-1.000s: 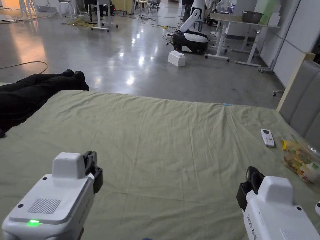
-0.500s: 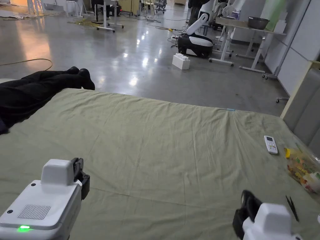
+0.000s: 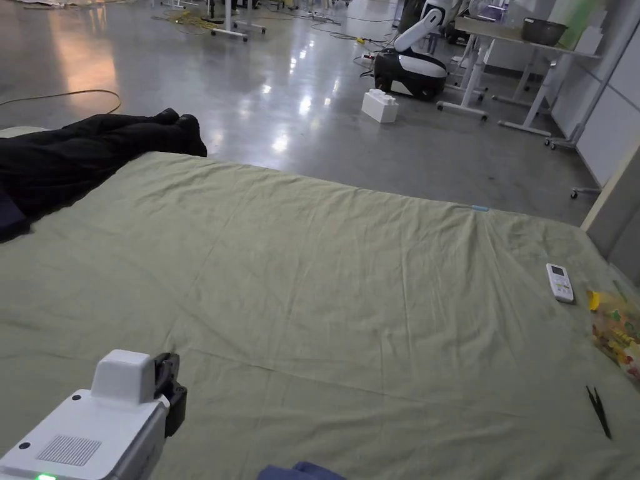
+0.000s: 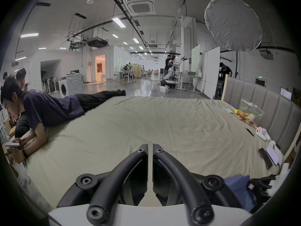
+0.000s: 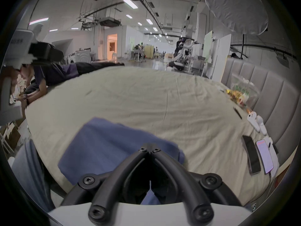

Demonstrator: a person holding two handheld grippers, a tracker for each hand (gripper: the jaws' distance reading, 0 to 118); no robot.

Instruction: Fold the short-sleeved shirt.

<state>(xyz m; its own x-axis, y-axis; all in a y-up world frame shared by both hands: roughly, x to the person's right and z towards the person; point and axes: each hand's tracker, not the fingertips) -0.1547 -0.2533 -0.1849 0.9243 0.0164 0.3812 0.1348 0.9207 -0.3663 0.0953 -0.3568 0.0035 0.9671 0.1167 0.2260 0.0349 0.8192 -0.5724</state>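
A blue shirt (image 5: 114, 148) lies bunched at the near edge of the green bed sheet (image 3: 350, 294); a corner of the shirt (image 3: 300, 472) peeks in at the bottom of the head view. My right gripper (image 5: 149, 148) hovers just over the shirt's near side, its jaws shut tip to tip with no cloth visibly pinched. My left gripper (image 3: 169, 387) hangs above bare sheet to the left of the shirt, and from its own camera this gripper (image 4: 150, 146) has its jaws almost together with nothing between them. In that view the shirt (image 4: 236, 185) sits low on the right.
A person in dark clothes (image 4: 48, 108) lies along the bed's left side. Along the right, by the grey headboard (image 4: 260, 102), lie a white remote (image 3: 559, 282), a snack bag (image 3: 619, 337), a thin black tool (image 3: 599, 409) and two phones (image 5: 252, 156).
Both grippers have drawn back toward the near edge of the bed. The right one has dropped out of the head view, and the head camera has tilted down, bringing in the shirt's corner.
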